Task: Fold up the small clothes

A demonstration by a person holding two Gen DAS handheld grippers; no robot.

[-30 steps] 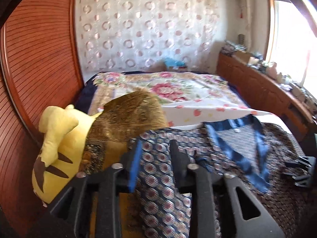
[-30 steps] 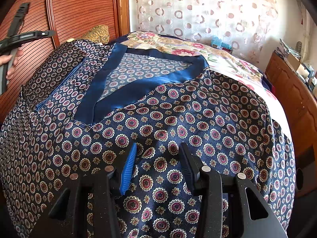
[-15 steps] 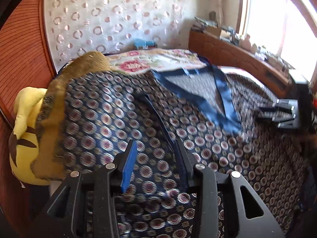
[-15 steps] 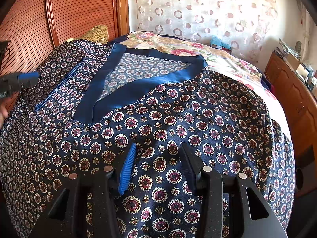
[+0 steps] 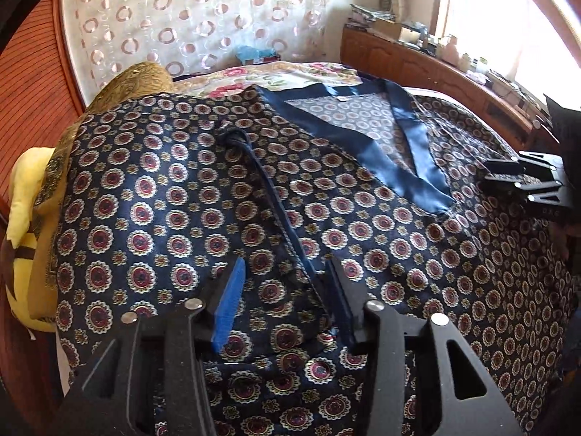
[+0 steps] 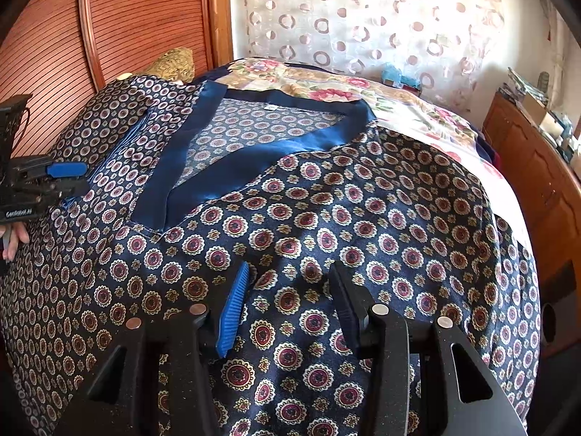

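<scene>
Here, from the left wrist camera, the black left gripper with blue pads [image 5: 285, 301] sits low over a dark navy silky garment printed with red-and-cream medallions [image 5: 174, 214], which is spread across the bed. Its jaws are opening; a folded edge of the cloth, trimmed with a dark piped seam [image 5: 270, 203], runs up between them close to the right-hand pad, and neither pad can be seen pressing on it. The garment's plain blue satin V-neck band [image 5: 363, 145] lies further back. At the left edge a yellow plush toy [image 5: 21, 196] leans by a gold patterned cushion [image 5: 134, 80]. The floral bedspread [image 5: 276, 76] shows beyond the garment. The right gripper [image 5: 523, 181] appears at the far right, over the cloth.

From the right wrist camera, the right gripper [image 6: 290, 298] hovers over the garment's front with its jaws parted and only flat fabric beneath them, nothing clamped. The V-neck band [image 6: 232, 167] lies ahead. At the left edge, the left gripper [image 6: 69, 178] rests at the garment's folded side, a person's fingers [image 6: 14, 239] showing below it.
</scene>
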